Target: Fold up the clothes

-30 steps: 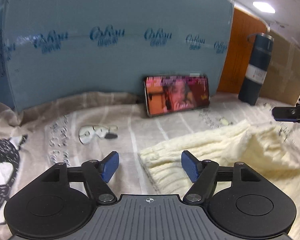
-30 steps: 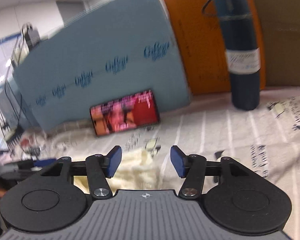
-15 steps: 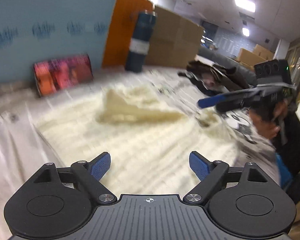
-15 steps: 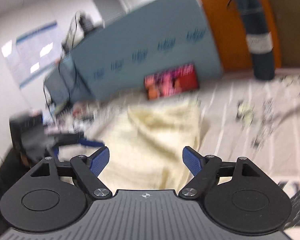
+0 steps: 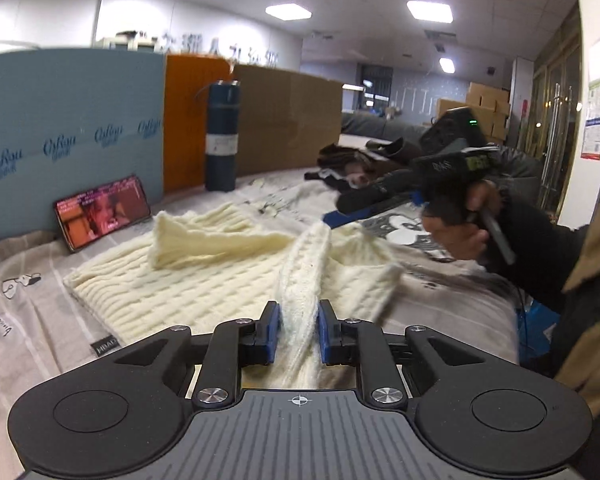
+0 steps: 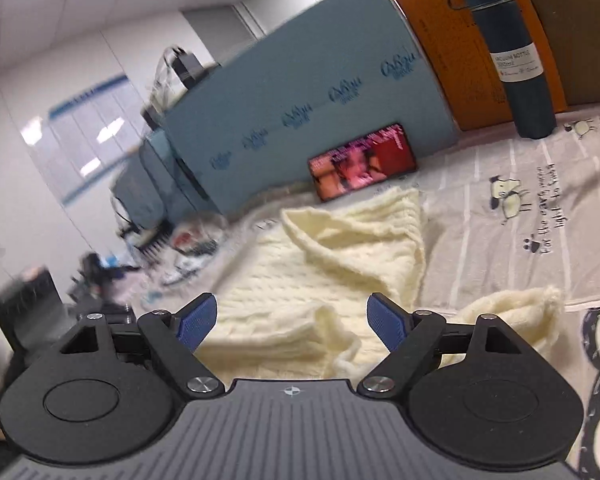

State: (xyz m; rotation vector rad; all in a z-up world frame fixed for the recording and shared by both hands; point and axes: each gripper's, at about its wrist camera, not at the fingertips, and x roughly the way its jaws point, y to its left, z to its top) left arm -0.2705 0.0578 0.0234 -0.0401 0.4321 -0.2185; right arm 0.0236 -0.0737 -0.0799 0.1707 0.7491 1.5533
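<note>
The cream cable-knit sweater (image 5: 204, 280) lies spread on the printed bedsheet (image 5: 24, 320), one sleeve folded across its far part. The left tool (image 5: 298, 334) is pinching a raised ridge of knit at the near hem. The right tool (image 6: 290, 326) hovers with fingers spread over the sweater's right side, gripping nothing. To fold cleanly, I judge the right tool should pinch the matching hem corner, then both lift evenly and carry the hem toward the phone (image 5: 102, 210), keeping the knit taut.
</note>
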